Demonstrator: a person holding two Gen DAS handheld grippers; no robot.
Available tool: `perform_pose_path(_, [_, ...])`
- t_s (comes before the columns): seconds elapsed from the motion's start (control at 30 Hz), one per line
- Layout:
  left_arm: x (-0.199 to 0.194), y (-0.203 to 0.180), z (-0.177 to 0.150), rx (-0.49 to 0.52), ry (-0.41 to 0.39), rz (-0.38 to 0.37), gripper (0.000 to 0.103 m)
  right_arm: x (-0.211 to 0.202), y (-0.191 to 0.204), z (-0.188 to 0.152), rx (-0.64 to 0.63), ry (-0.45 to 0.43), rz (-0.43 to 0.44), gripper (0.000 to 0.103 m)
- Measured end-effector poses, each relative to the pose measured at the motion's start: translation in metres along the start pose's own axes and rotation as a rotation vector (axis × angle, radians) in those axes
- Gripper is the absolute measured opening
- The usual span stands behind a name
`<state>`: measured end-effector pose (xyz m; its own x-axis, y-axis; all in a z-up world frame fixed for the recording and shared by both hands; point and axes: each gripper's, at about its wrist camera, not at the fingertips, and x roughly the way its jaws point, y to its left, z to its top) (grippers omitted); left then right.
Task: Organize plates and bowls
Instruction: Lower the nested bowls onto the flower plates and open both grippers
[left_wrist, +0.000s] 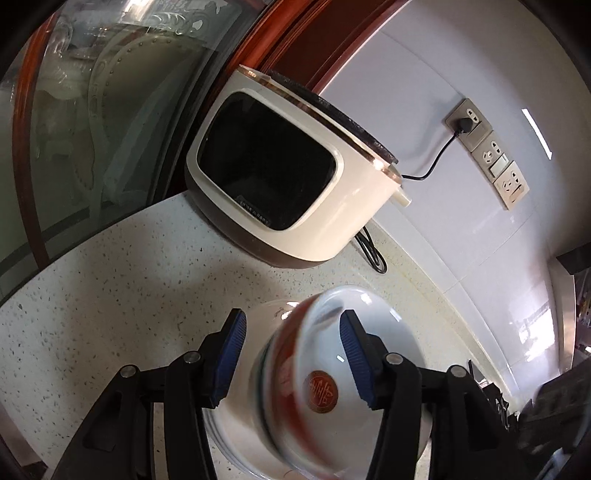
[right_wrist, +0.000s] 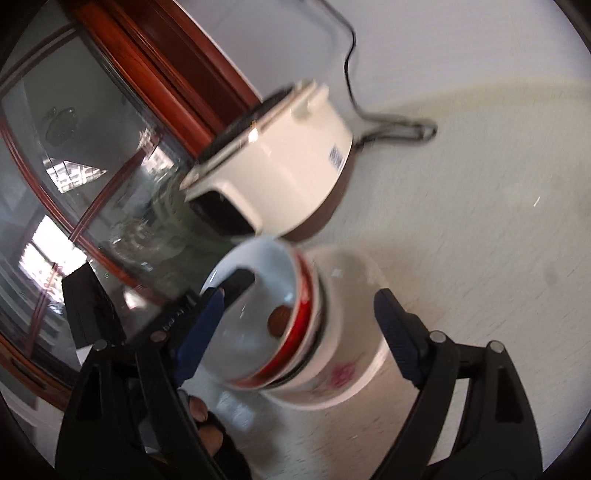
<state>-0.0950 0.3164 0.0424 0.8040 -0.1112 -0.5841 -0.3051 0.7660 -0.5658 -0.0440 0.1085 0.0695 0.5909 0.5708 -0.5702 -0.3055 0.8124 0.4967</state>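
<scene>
Left gripper: jaws apart around the rim of a tilted bowl; contact unclear.
Right gripper: wide open, nothing held.
Bowl: white with a red band, blurred, leaning on a stack of dishes on the near counter.
Far: cream cooker, plugged into the wall.
</scene>
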Motion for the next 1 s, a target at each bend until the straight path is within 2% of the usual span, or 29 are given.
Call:
perform_pose_path(0.1, [0.001,-0.002,-0.005,0.008,0.002,0.005,0.056,-0.018,-0.008,-0.001,0.002,-0.074,-0.014,0.089])
perform_pose_path(0.2, [-0.005,-0.003,-0.008,0.005,-0.039,0.007,0.066,-0.027,-0.011,-0.004,-0.021,-0.11,-0.035,0.092])
perform_pose_path(0.27, [-0.014,-0.003,-0.009,0.008,-0.085,0.01,0.08,-0.03,-0.014,-0.006,-0.027,-0.118,-0.047,0.095])
perform_pose_path(0.4, [-0.032,-0.009,-0.012,0.041,-0.172,0.03,0.085,-0.038,-0.02,-0.015,-0.055,-0.139,-0.071,0.096])
perform_pose_path(0.5, [-0.044,-0.012,-0.017,0.081,-0.223,0.04,0.093,-0.047,-0.028,-0.026,-0.071,-0.153,-0.087,0.097])
perform_pose_path(0.57, [-0.051,-0.014,-0.023,0.103,-0.251,0.047,0.103,-0.053,-0.031,-0.034,-0.09,-0.162,-0.103,0.098])
perform_pose_path(0.67, [-0.062,-0.016,-0.035,0.161,-0.272,0.065,0.103,-0.064,-0.033,-0.048,-0.137,-0.183,-0.137,0.098])
perform_pose_path(0.87, [-0.085,-0.032,-0.078,0.314,-0.376,0.144,0.103,-0.087,-0.036,-0.084,-0.228,-0.234,-0.176,0.102])
perform_pose_path(1.0, [-0.095,-0.035,-0.104,0.357,-0.397,0.163,0.103,-0.091,-0.039,-0.106,-0.281,-0.213,-0.215,0.102])
